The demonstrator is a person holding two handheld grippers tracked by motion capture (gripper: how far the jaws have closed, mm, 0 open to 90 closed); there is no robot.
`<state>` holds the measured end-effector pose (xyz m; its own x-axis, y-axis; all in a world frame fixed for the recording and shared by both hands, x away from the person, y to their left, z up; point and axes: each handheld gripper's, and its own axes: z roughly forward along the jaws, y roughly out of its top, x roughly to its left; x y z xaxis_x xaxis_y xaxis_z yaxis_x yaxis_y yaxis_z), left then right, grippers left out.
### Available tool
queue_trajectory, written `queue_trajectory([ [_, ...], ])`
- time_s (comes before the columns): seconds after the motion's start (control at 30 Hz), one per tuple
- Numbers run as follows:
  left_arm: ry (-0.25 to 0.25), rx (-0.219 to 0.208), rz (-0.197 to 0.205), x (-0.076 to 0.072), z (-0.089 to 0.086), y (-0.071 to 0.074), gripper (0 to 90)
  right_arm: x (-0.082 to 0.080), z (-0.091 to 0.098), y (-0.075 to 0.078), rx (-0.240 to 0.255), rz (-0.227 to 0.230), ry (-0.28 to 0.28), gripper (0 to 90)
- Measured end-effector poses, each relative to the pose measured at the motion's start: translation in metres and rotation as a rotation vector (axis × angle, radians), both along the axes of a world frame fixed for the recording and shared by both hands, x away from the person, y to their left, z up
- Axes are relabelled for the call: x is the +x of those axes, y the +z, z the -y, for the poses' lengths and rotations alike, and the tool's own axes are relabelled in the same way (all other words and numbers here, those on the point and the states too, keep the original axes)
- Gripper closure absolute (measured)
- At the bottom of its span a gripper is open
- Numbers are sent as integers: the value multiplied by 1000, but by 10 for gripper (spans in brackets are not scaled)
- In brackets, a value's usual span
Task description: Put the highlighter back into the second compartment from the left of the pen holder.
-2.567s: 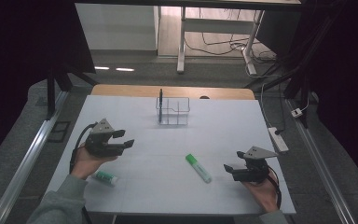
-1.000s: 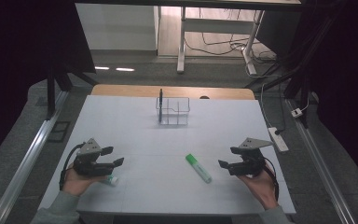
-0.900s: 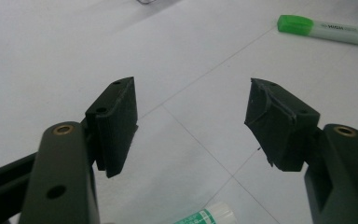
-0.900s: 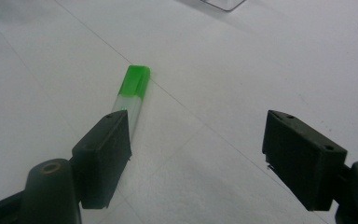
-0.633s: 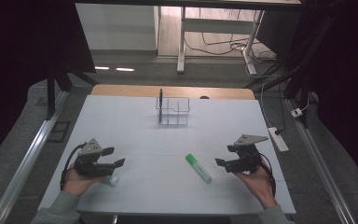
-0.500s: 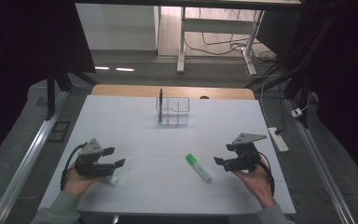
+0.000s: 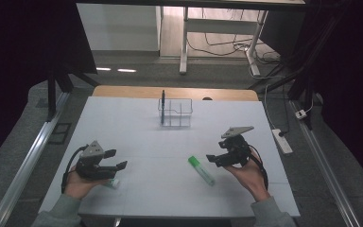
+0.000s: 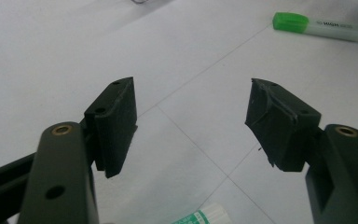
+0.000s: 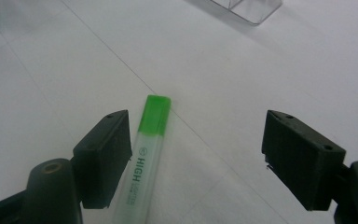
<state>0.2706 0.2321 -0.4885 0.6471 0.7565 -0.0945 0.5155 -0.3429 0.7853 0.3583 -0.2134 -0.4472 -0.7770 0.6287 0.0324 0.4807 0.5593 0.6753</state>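
Worktop [image 7: 170,142], white, carries everything. At its left, the left gripper [image 7: 116,166] hovers low with its jaws wide apart and nothing between them; a small white tube [image 8: 200,218] with green print lies just under and in front of it, its end peeking out beside the hand in the high view. Farther back, mid-worktop, stands a clear organizer [image 7: 176,113] with a dark pen [image 7: 162,105] upright in it. Right of centre lies the highlighter [image 7: 201,170], green cap toward the organizer. The right gripper [image 7: 213,158] sits just beside it, jaws apart and empty; in the right gripper view the highlighter runs along the inner side of the left jaw, not gripped.
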Motion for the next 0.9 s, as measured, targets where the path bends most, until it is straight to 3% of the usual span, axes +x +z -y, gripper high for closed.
queue_trajectory([
  [0.53, -4, -2, 10, 0, -1, 2, 329, 18, -45, -11, -56, -64, 35, 223],
  [0.63, -6, 4, 9, 0, -1, 2, 327, 20, -50, -17, -89, -76, 41, 219],
  [0.9, 11, -8, 2, 1, -4, 1, 327, 24, -55, -32, -107, -116, 42, 222],
])
